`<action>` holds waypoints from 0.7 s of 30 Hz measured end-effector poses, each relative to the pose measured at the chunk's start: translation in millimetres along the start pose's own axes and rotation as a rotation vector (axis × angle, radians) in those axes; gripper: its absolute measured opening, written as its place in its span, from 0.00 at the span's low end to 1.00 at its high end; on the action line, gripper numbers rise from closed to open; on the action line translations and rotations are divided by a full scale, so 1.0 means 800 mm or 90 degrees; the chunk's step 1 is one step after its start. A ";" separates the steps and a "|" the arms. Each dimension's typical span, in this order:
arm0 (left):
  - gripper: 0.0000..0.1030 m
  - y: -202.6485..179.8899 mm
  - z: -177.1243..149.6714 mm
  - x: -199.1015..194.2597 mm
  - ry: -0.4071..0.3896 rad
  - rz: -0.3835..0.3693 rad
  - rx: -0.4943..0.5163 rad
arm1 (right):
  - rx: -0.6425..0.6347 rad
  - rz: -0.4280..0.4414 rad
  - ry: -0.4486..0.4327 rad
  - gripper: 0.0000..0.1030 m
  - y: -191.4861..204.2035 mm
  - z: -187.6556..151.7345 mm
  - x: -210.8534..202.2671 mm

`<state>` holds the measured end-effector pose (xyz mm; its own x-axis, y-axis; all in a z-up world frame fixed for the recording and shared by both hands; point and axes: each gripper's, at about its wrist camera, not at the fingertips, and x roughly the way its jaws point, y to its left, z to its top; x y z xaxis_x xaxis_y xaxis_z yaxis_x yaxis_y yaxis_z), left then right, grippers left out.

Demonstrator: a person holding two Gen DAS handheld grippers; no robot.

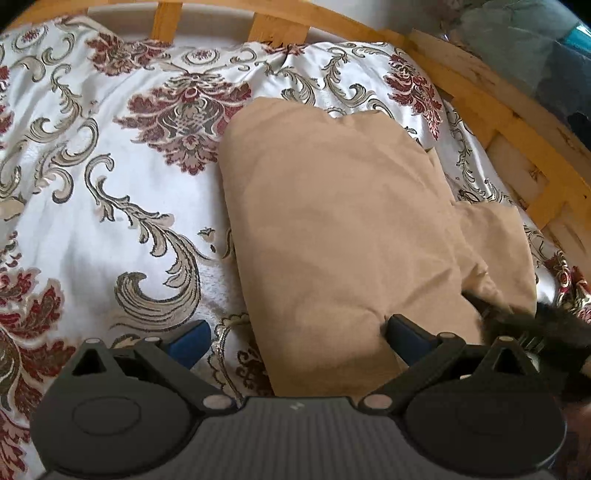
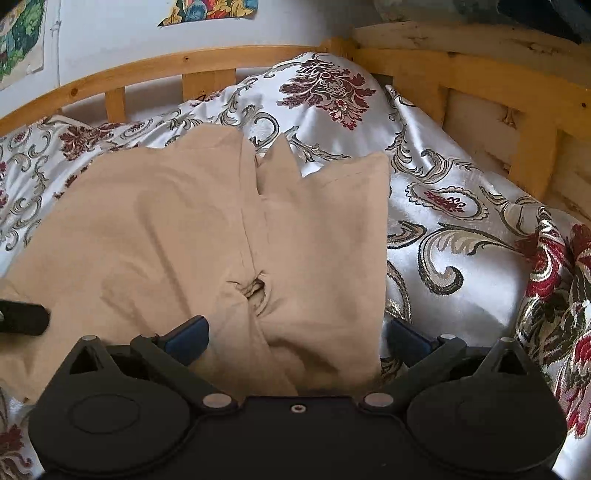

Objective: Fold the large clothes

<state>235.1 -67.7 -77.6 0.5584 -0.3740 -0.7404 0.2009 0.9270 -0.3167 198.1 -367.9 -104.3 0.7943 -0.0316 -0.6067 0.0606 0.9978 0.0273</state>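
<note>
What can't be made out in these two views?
- Garment: near edge hidden behind the gripper bodies in both views; its type is unclear.
- Left gripper: right finger touches the cloth; actual grip unclear.
- Dark blurred shape, left view: unidentifiable.
- Posters, right view: cut by the top edge.

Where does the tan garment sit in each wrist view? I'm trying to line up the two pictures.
Left wrist view: the tan garment fills the centre and right, running down between the open fingers of the left gripper.
Right wrist view: the tan garment fills the centre and left, reaching the open right gripper.
Shared landmark: the wooden bed rail beyond the floral bedspread.
</note>
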 end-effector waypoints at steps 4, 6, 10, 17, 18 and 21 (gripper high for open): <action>1.00 0.006 -0.002 0.000 0.006 -0.011 -0.030 | 0.046 0.000 -0.116 0.94 -0.018 0.026 -0.026; 1.00 0.006 -0.001 0.000 0.007 -0.011 -0.027 | 0.038 -0.016 -0.134 0.93 -0.022 0.029 -0.028; 1.00 0.003 -0.001 0.000 0.002 -0.002 -0.021 | 0.061 -0.004 -0.094 0.79 -0.035 0.022 -0.006; 1.00 0.002 -0.003 -0.001 -0.006 0.000 -0.022 | -0.009 -0.012 -0.089 0.79 -0.013 0.018 0.005; 1.00 0.001 -0.003 -0.001 -0.007 0.001 -0.021 | -0.013 -0.014 -0.090 0.79 -0.011 0.017 0.006; 1.00 0.000 -0.003 -0.002 -0.009 0.004 -0.017 | -0.008 -0.011 -0.090 0.79 -0.012 0.018 0.005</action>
<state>232.2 -67.0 -78.3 0.5708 -0.3680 -0.7340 0.1764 0.9280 -0.3281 209.5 -378.8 -96.1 0.8706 -0.0565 -0.4888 0.0687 0.9976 0.0071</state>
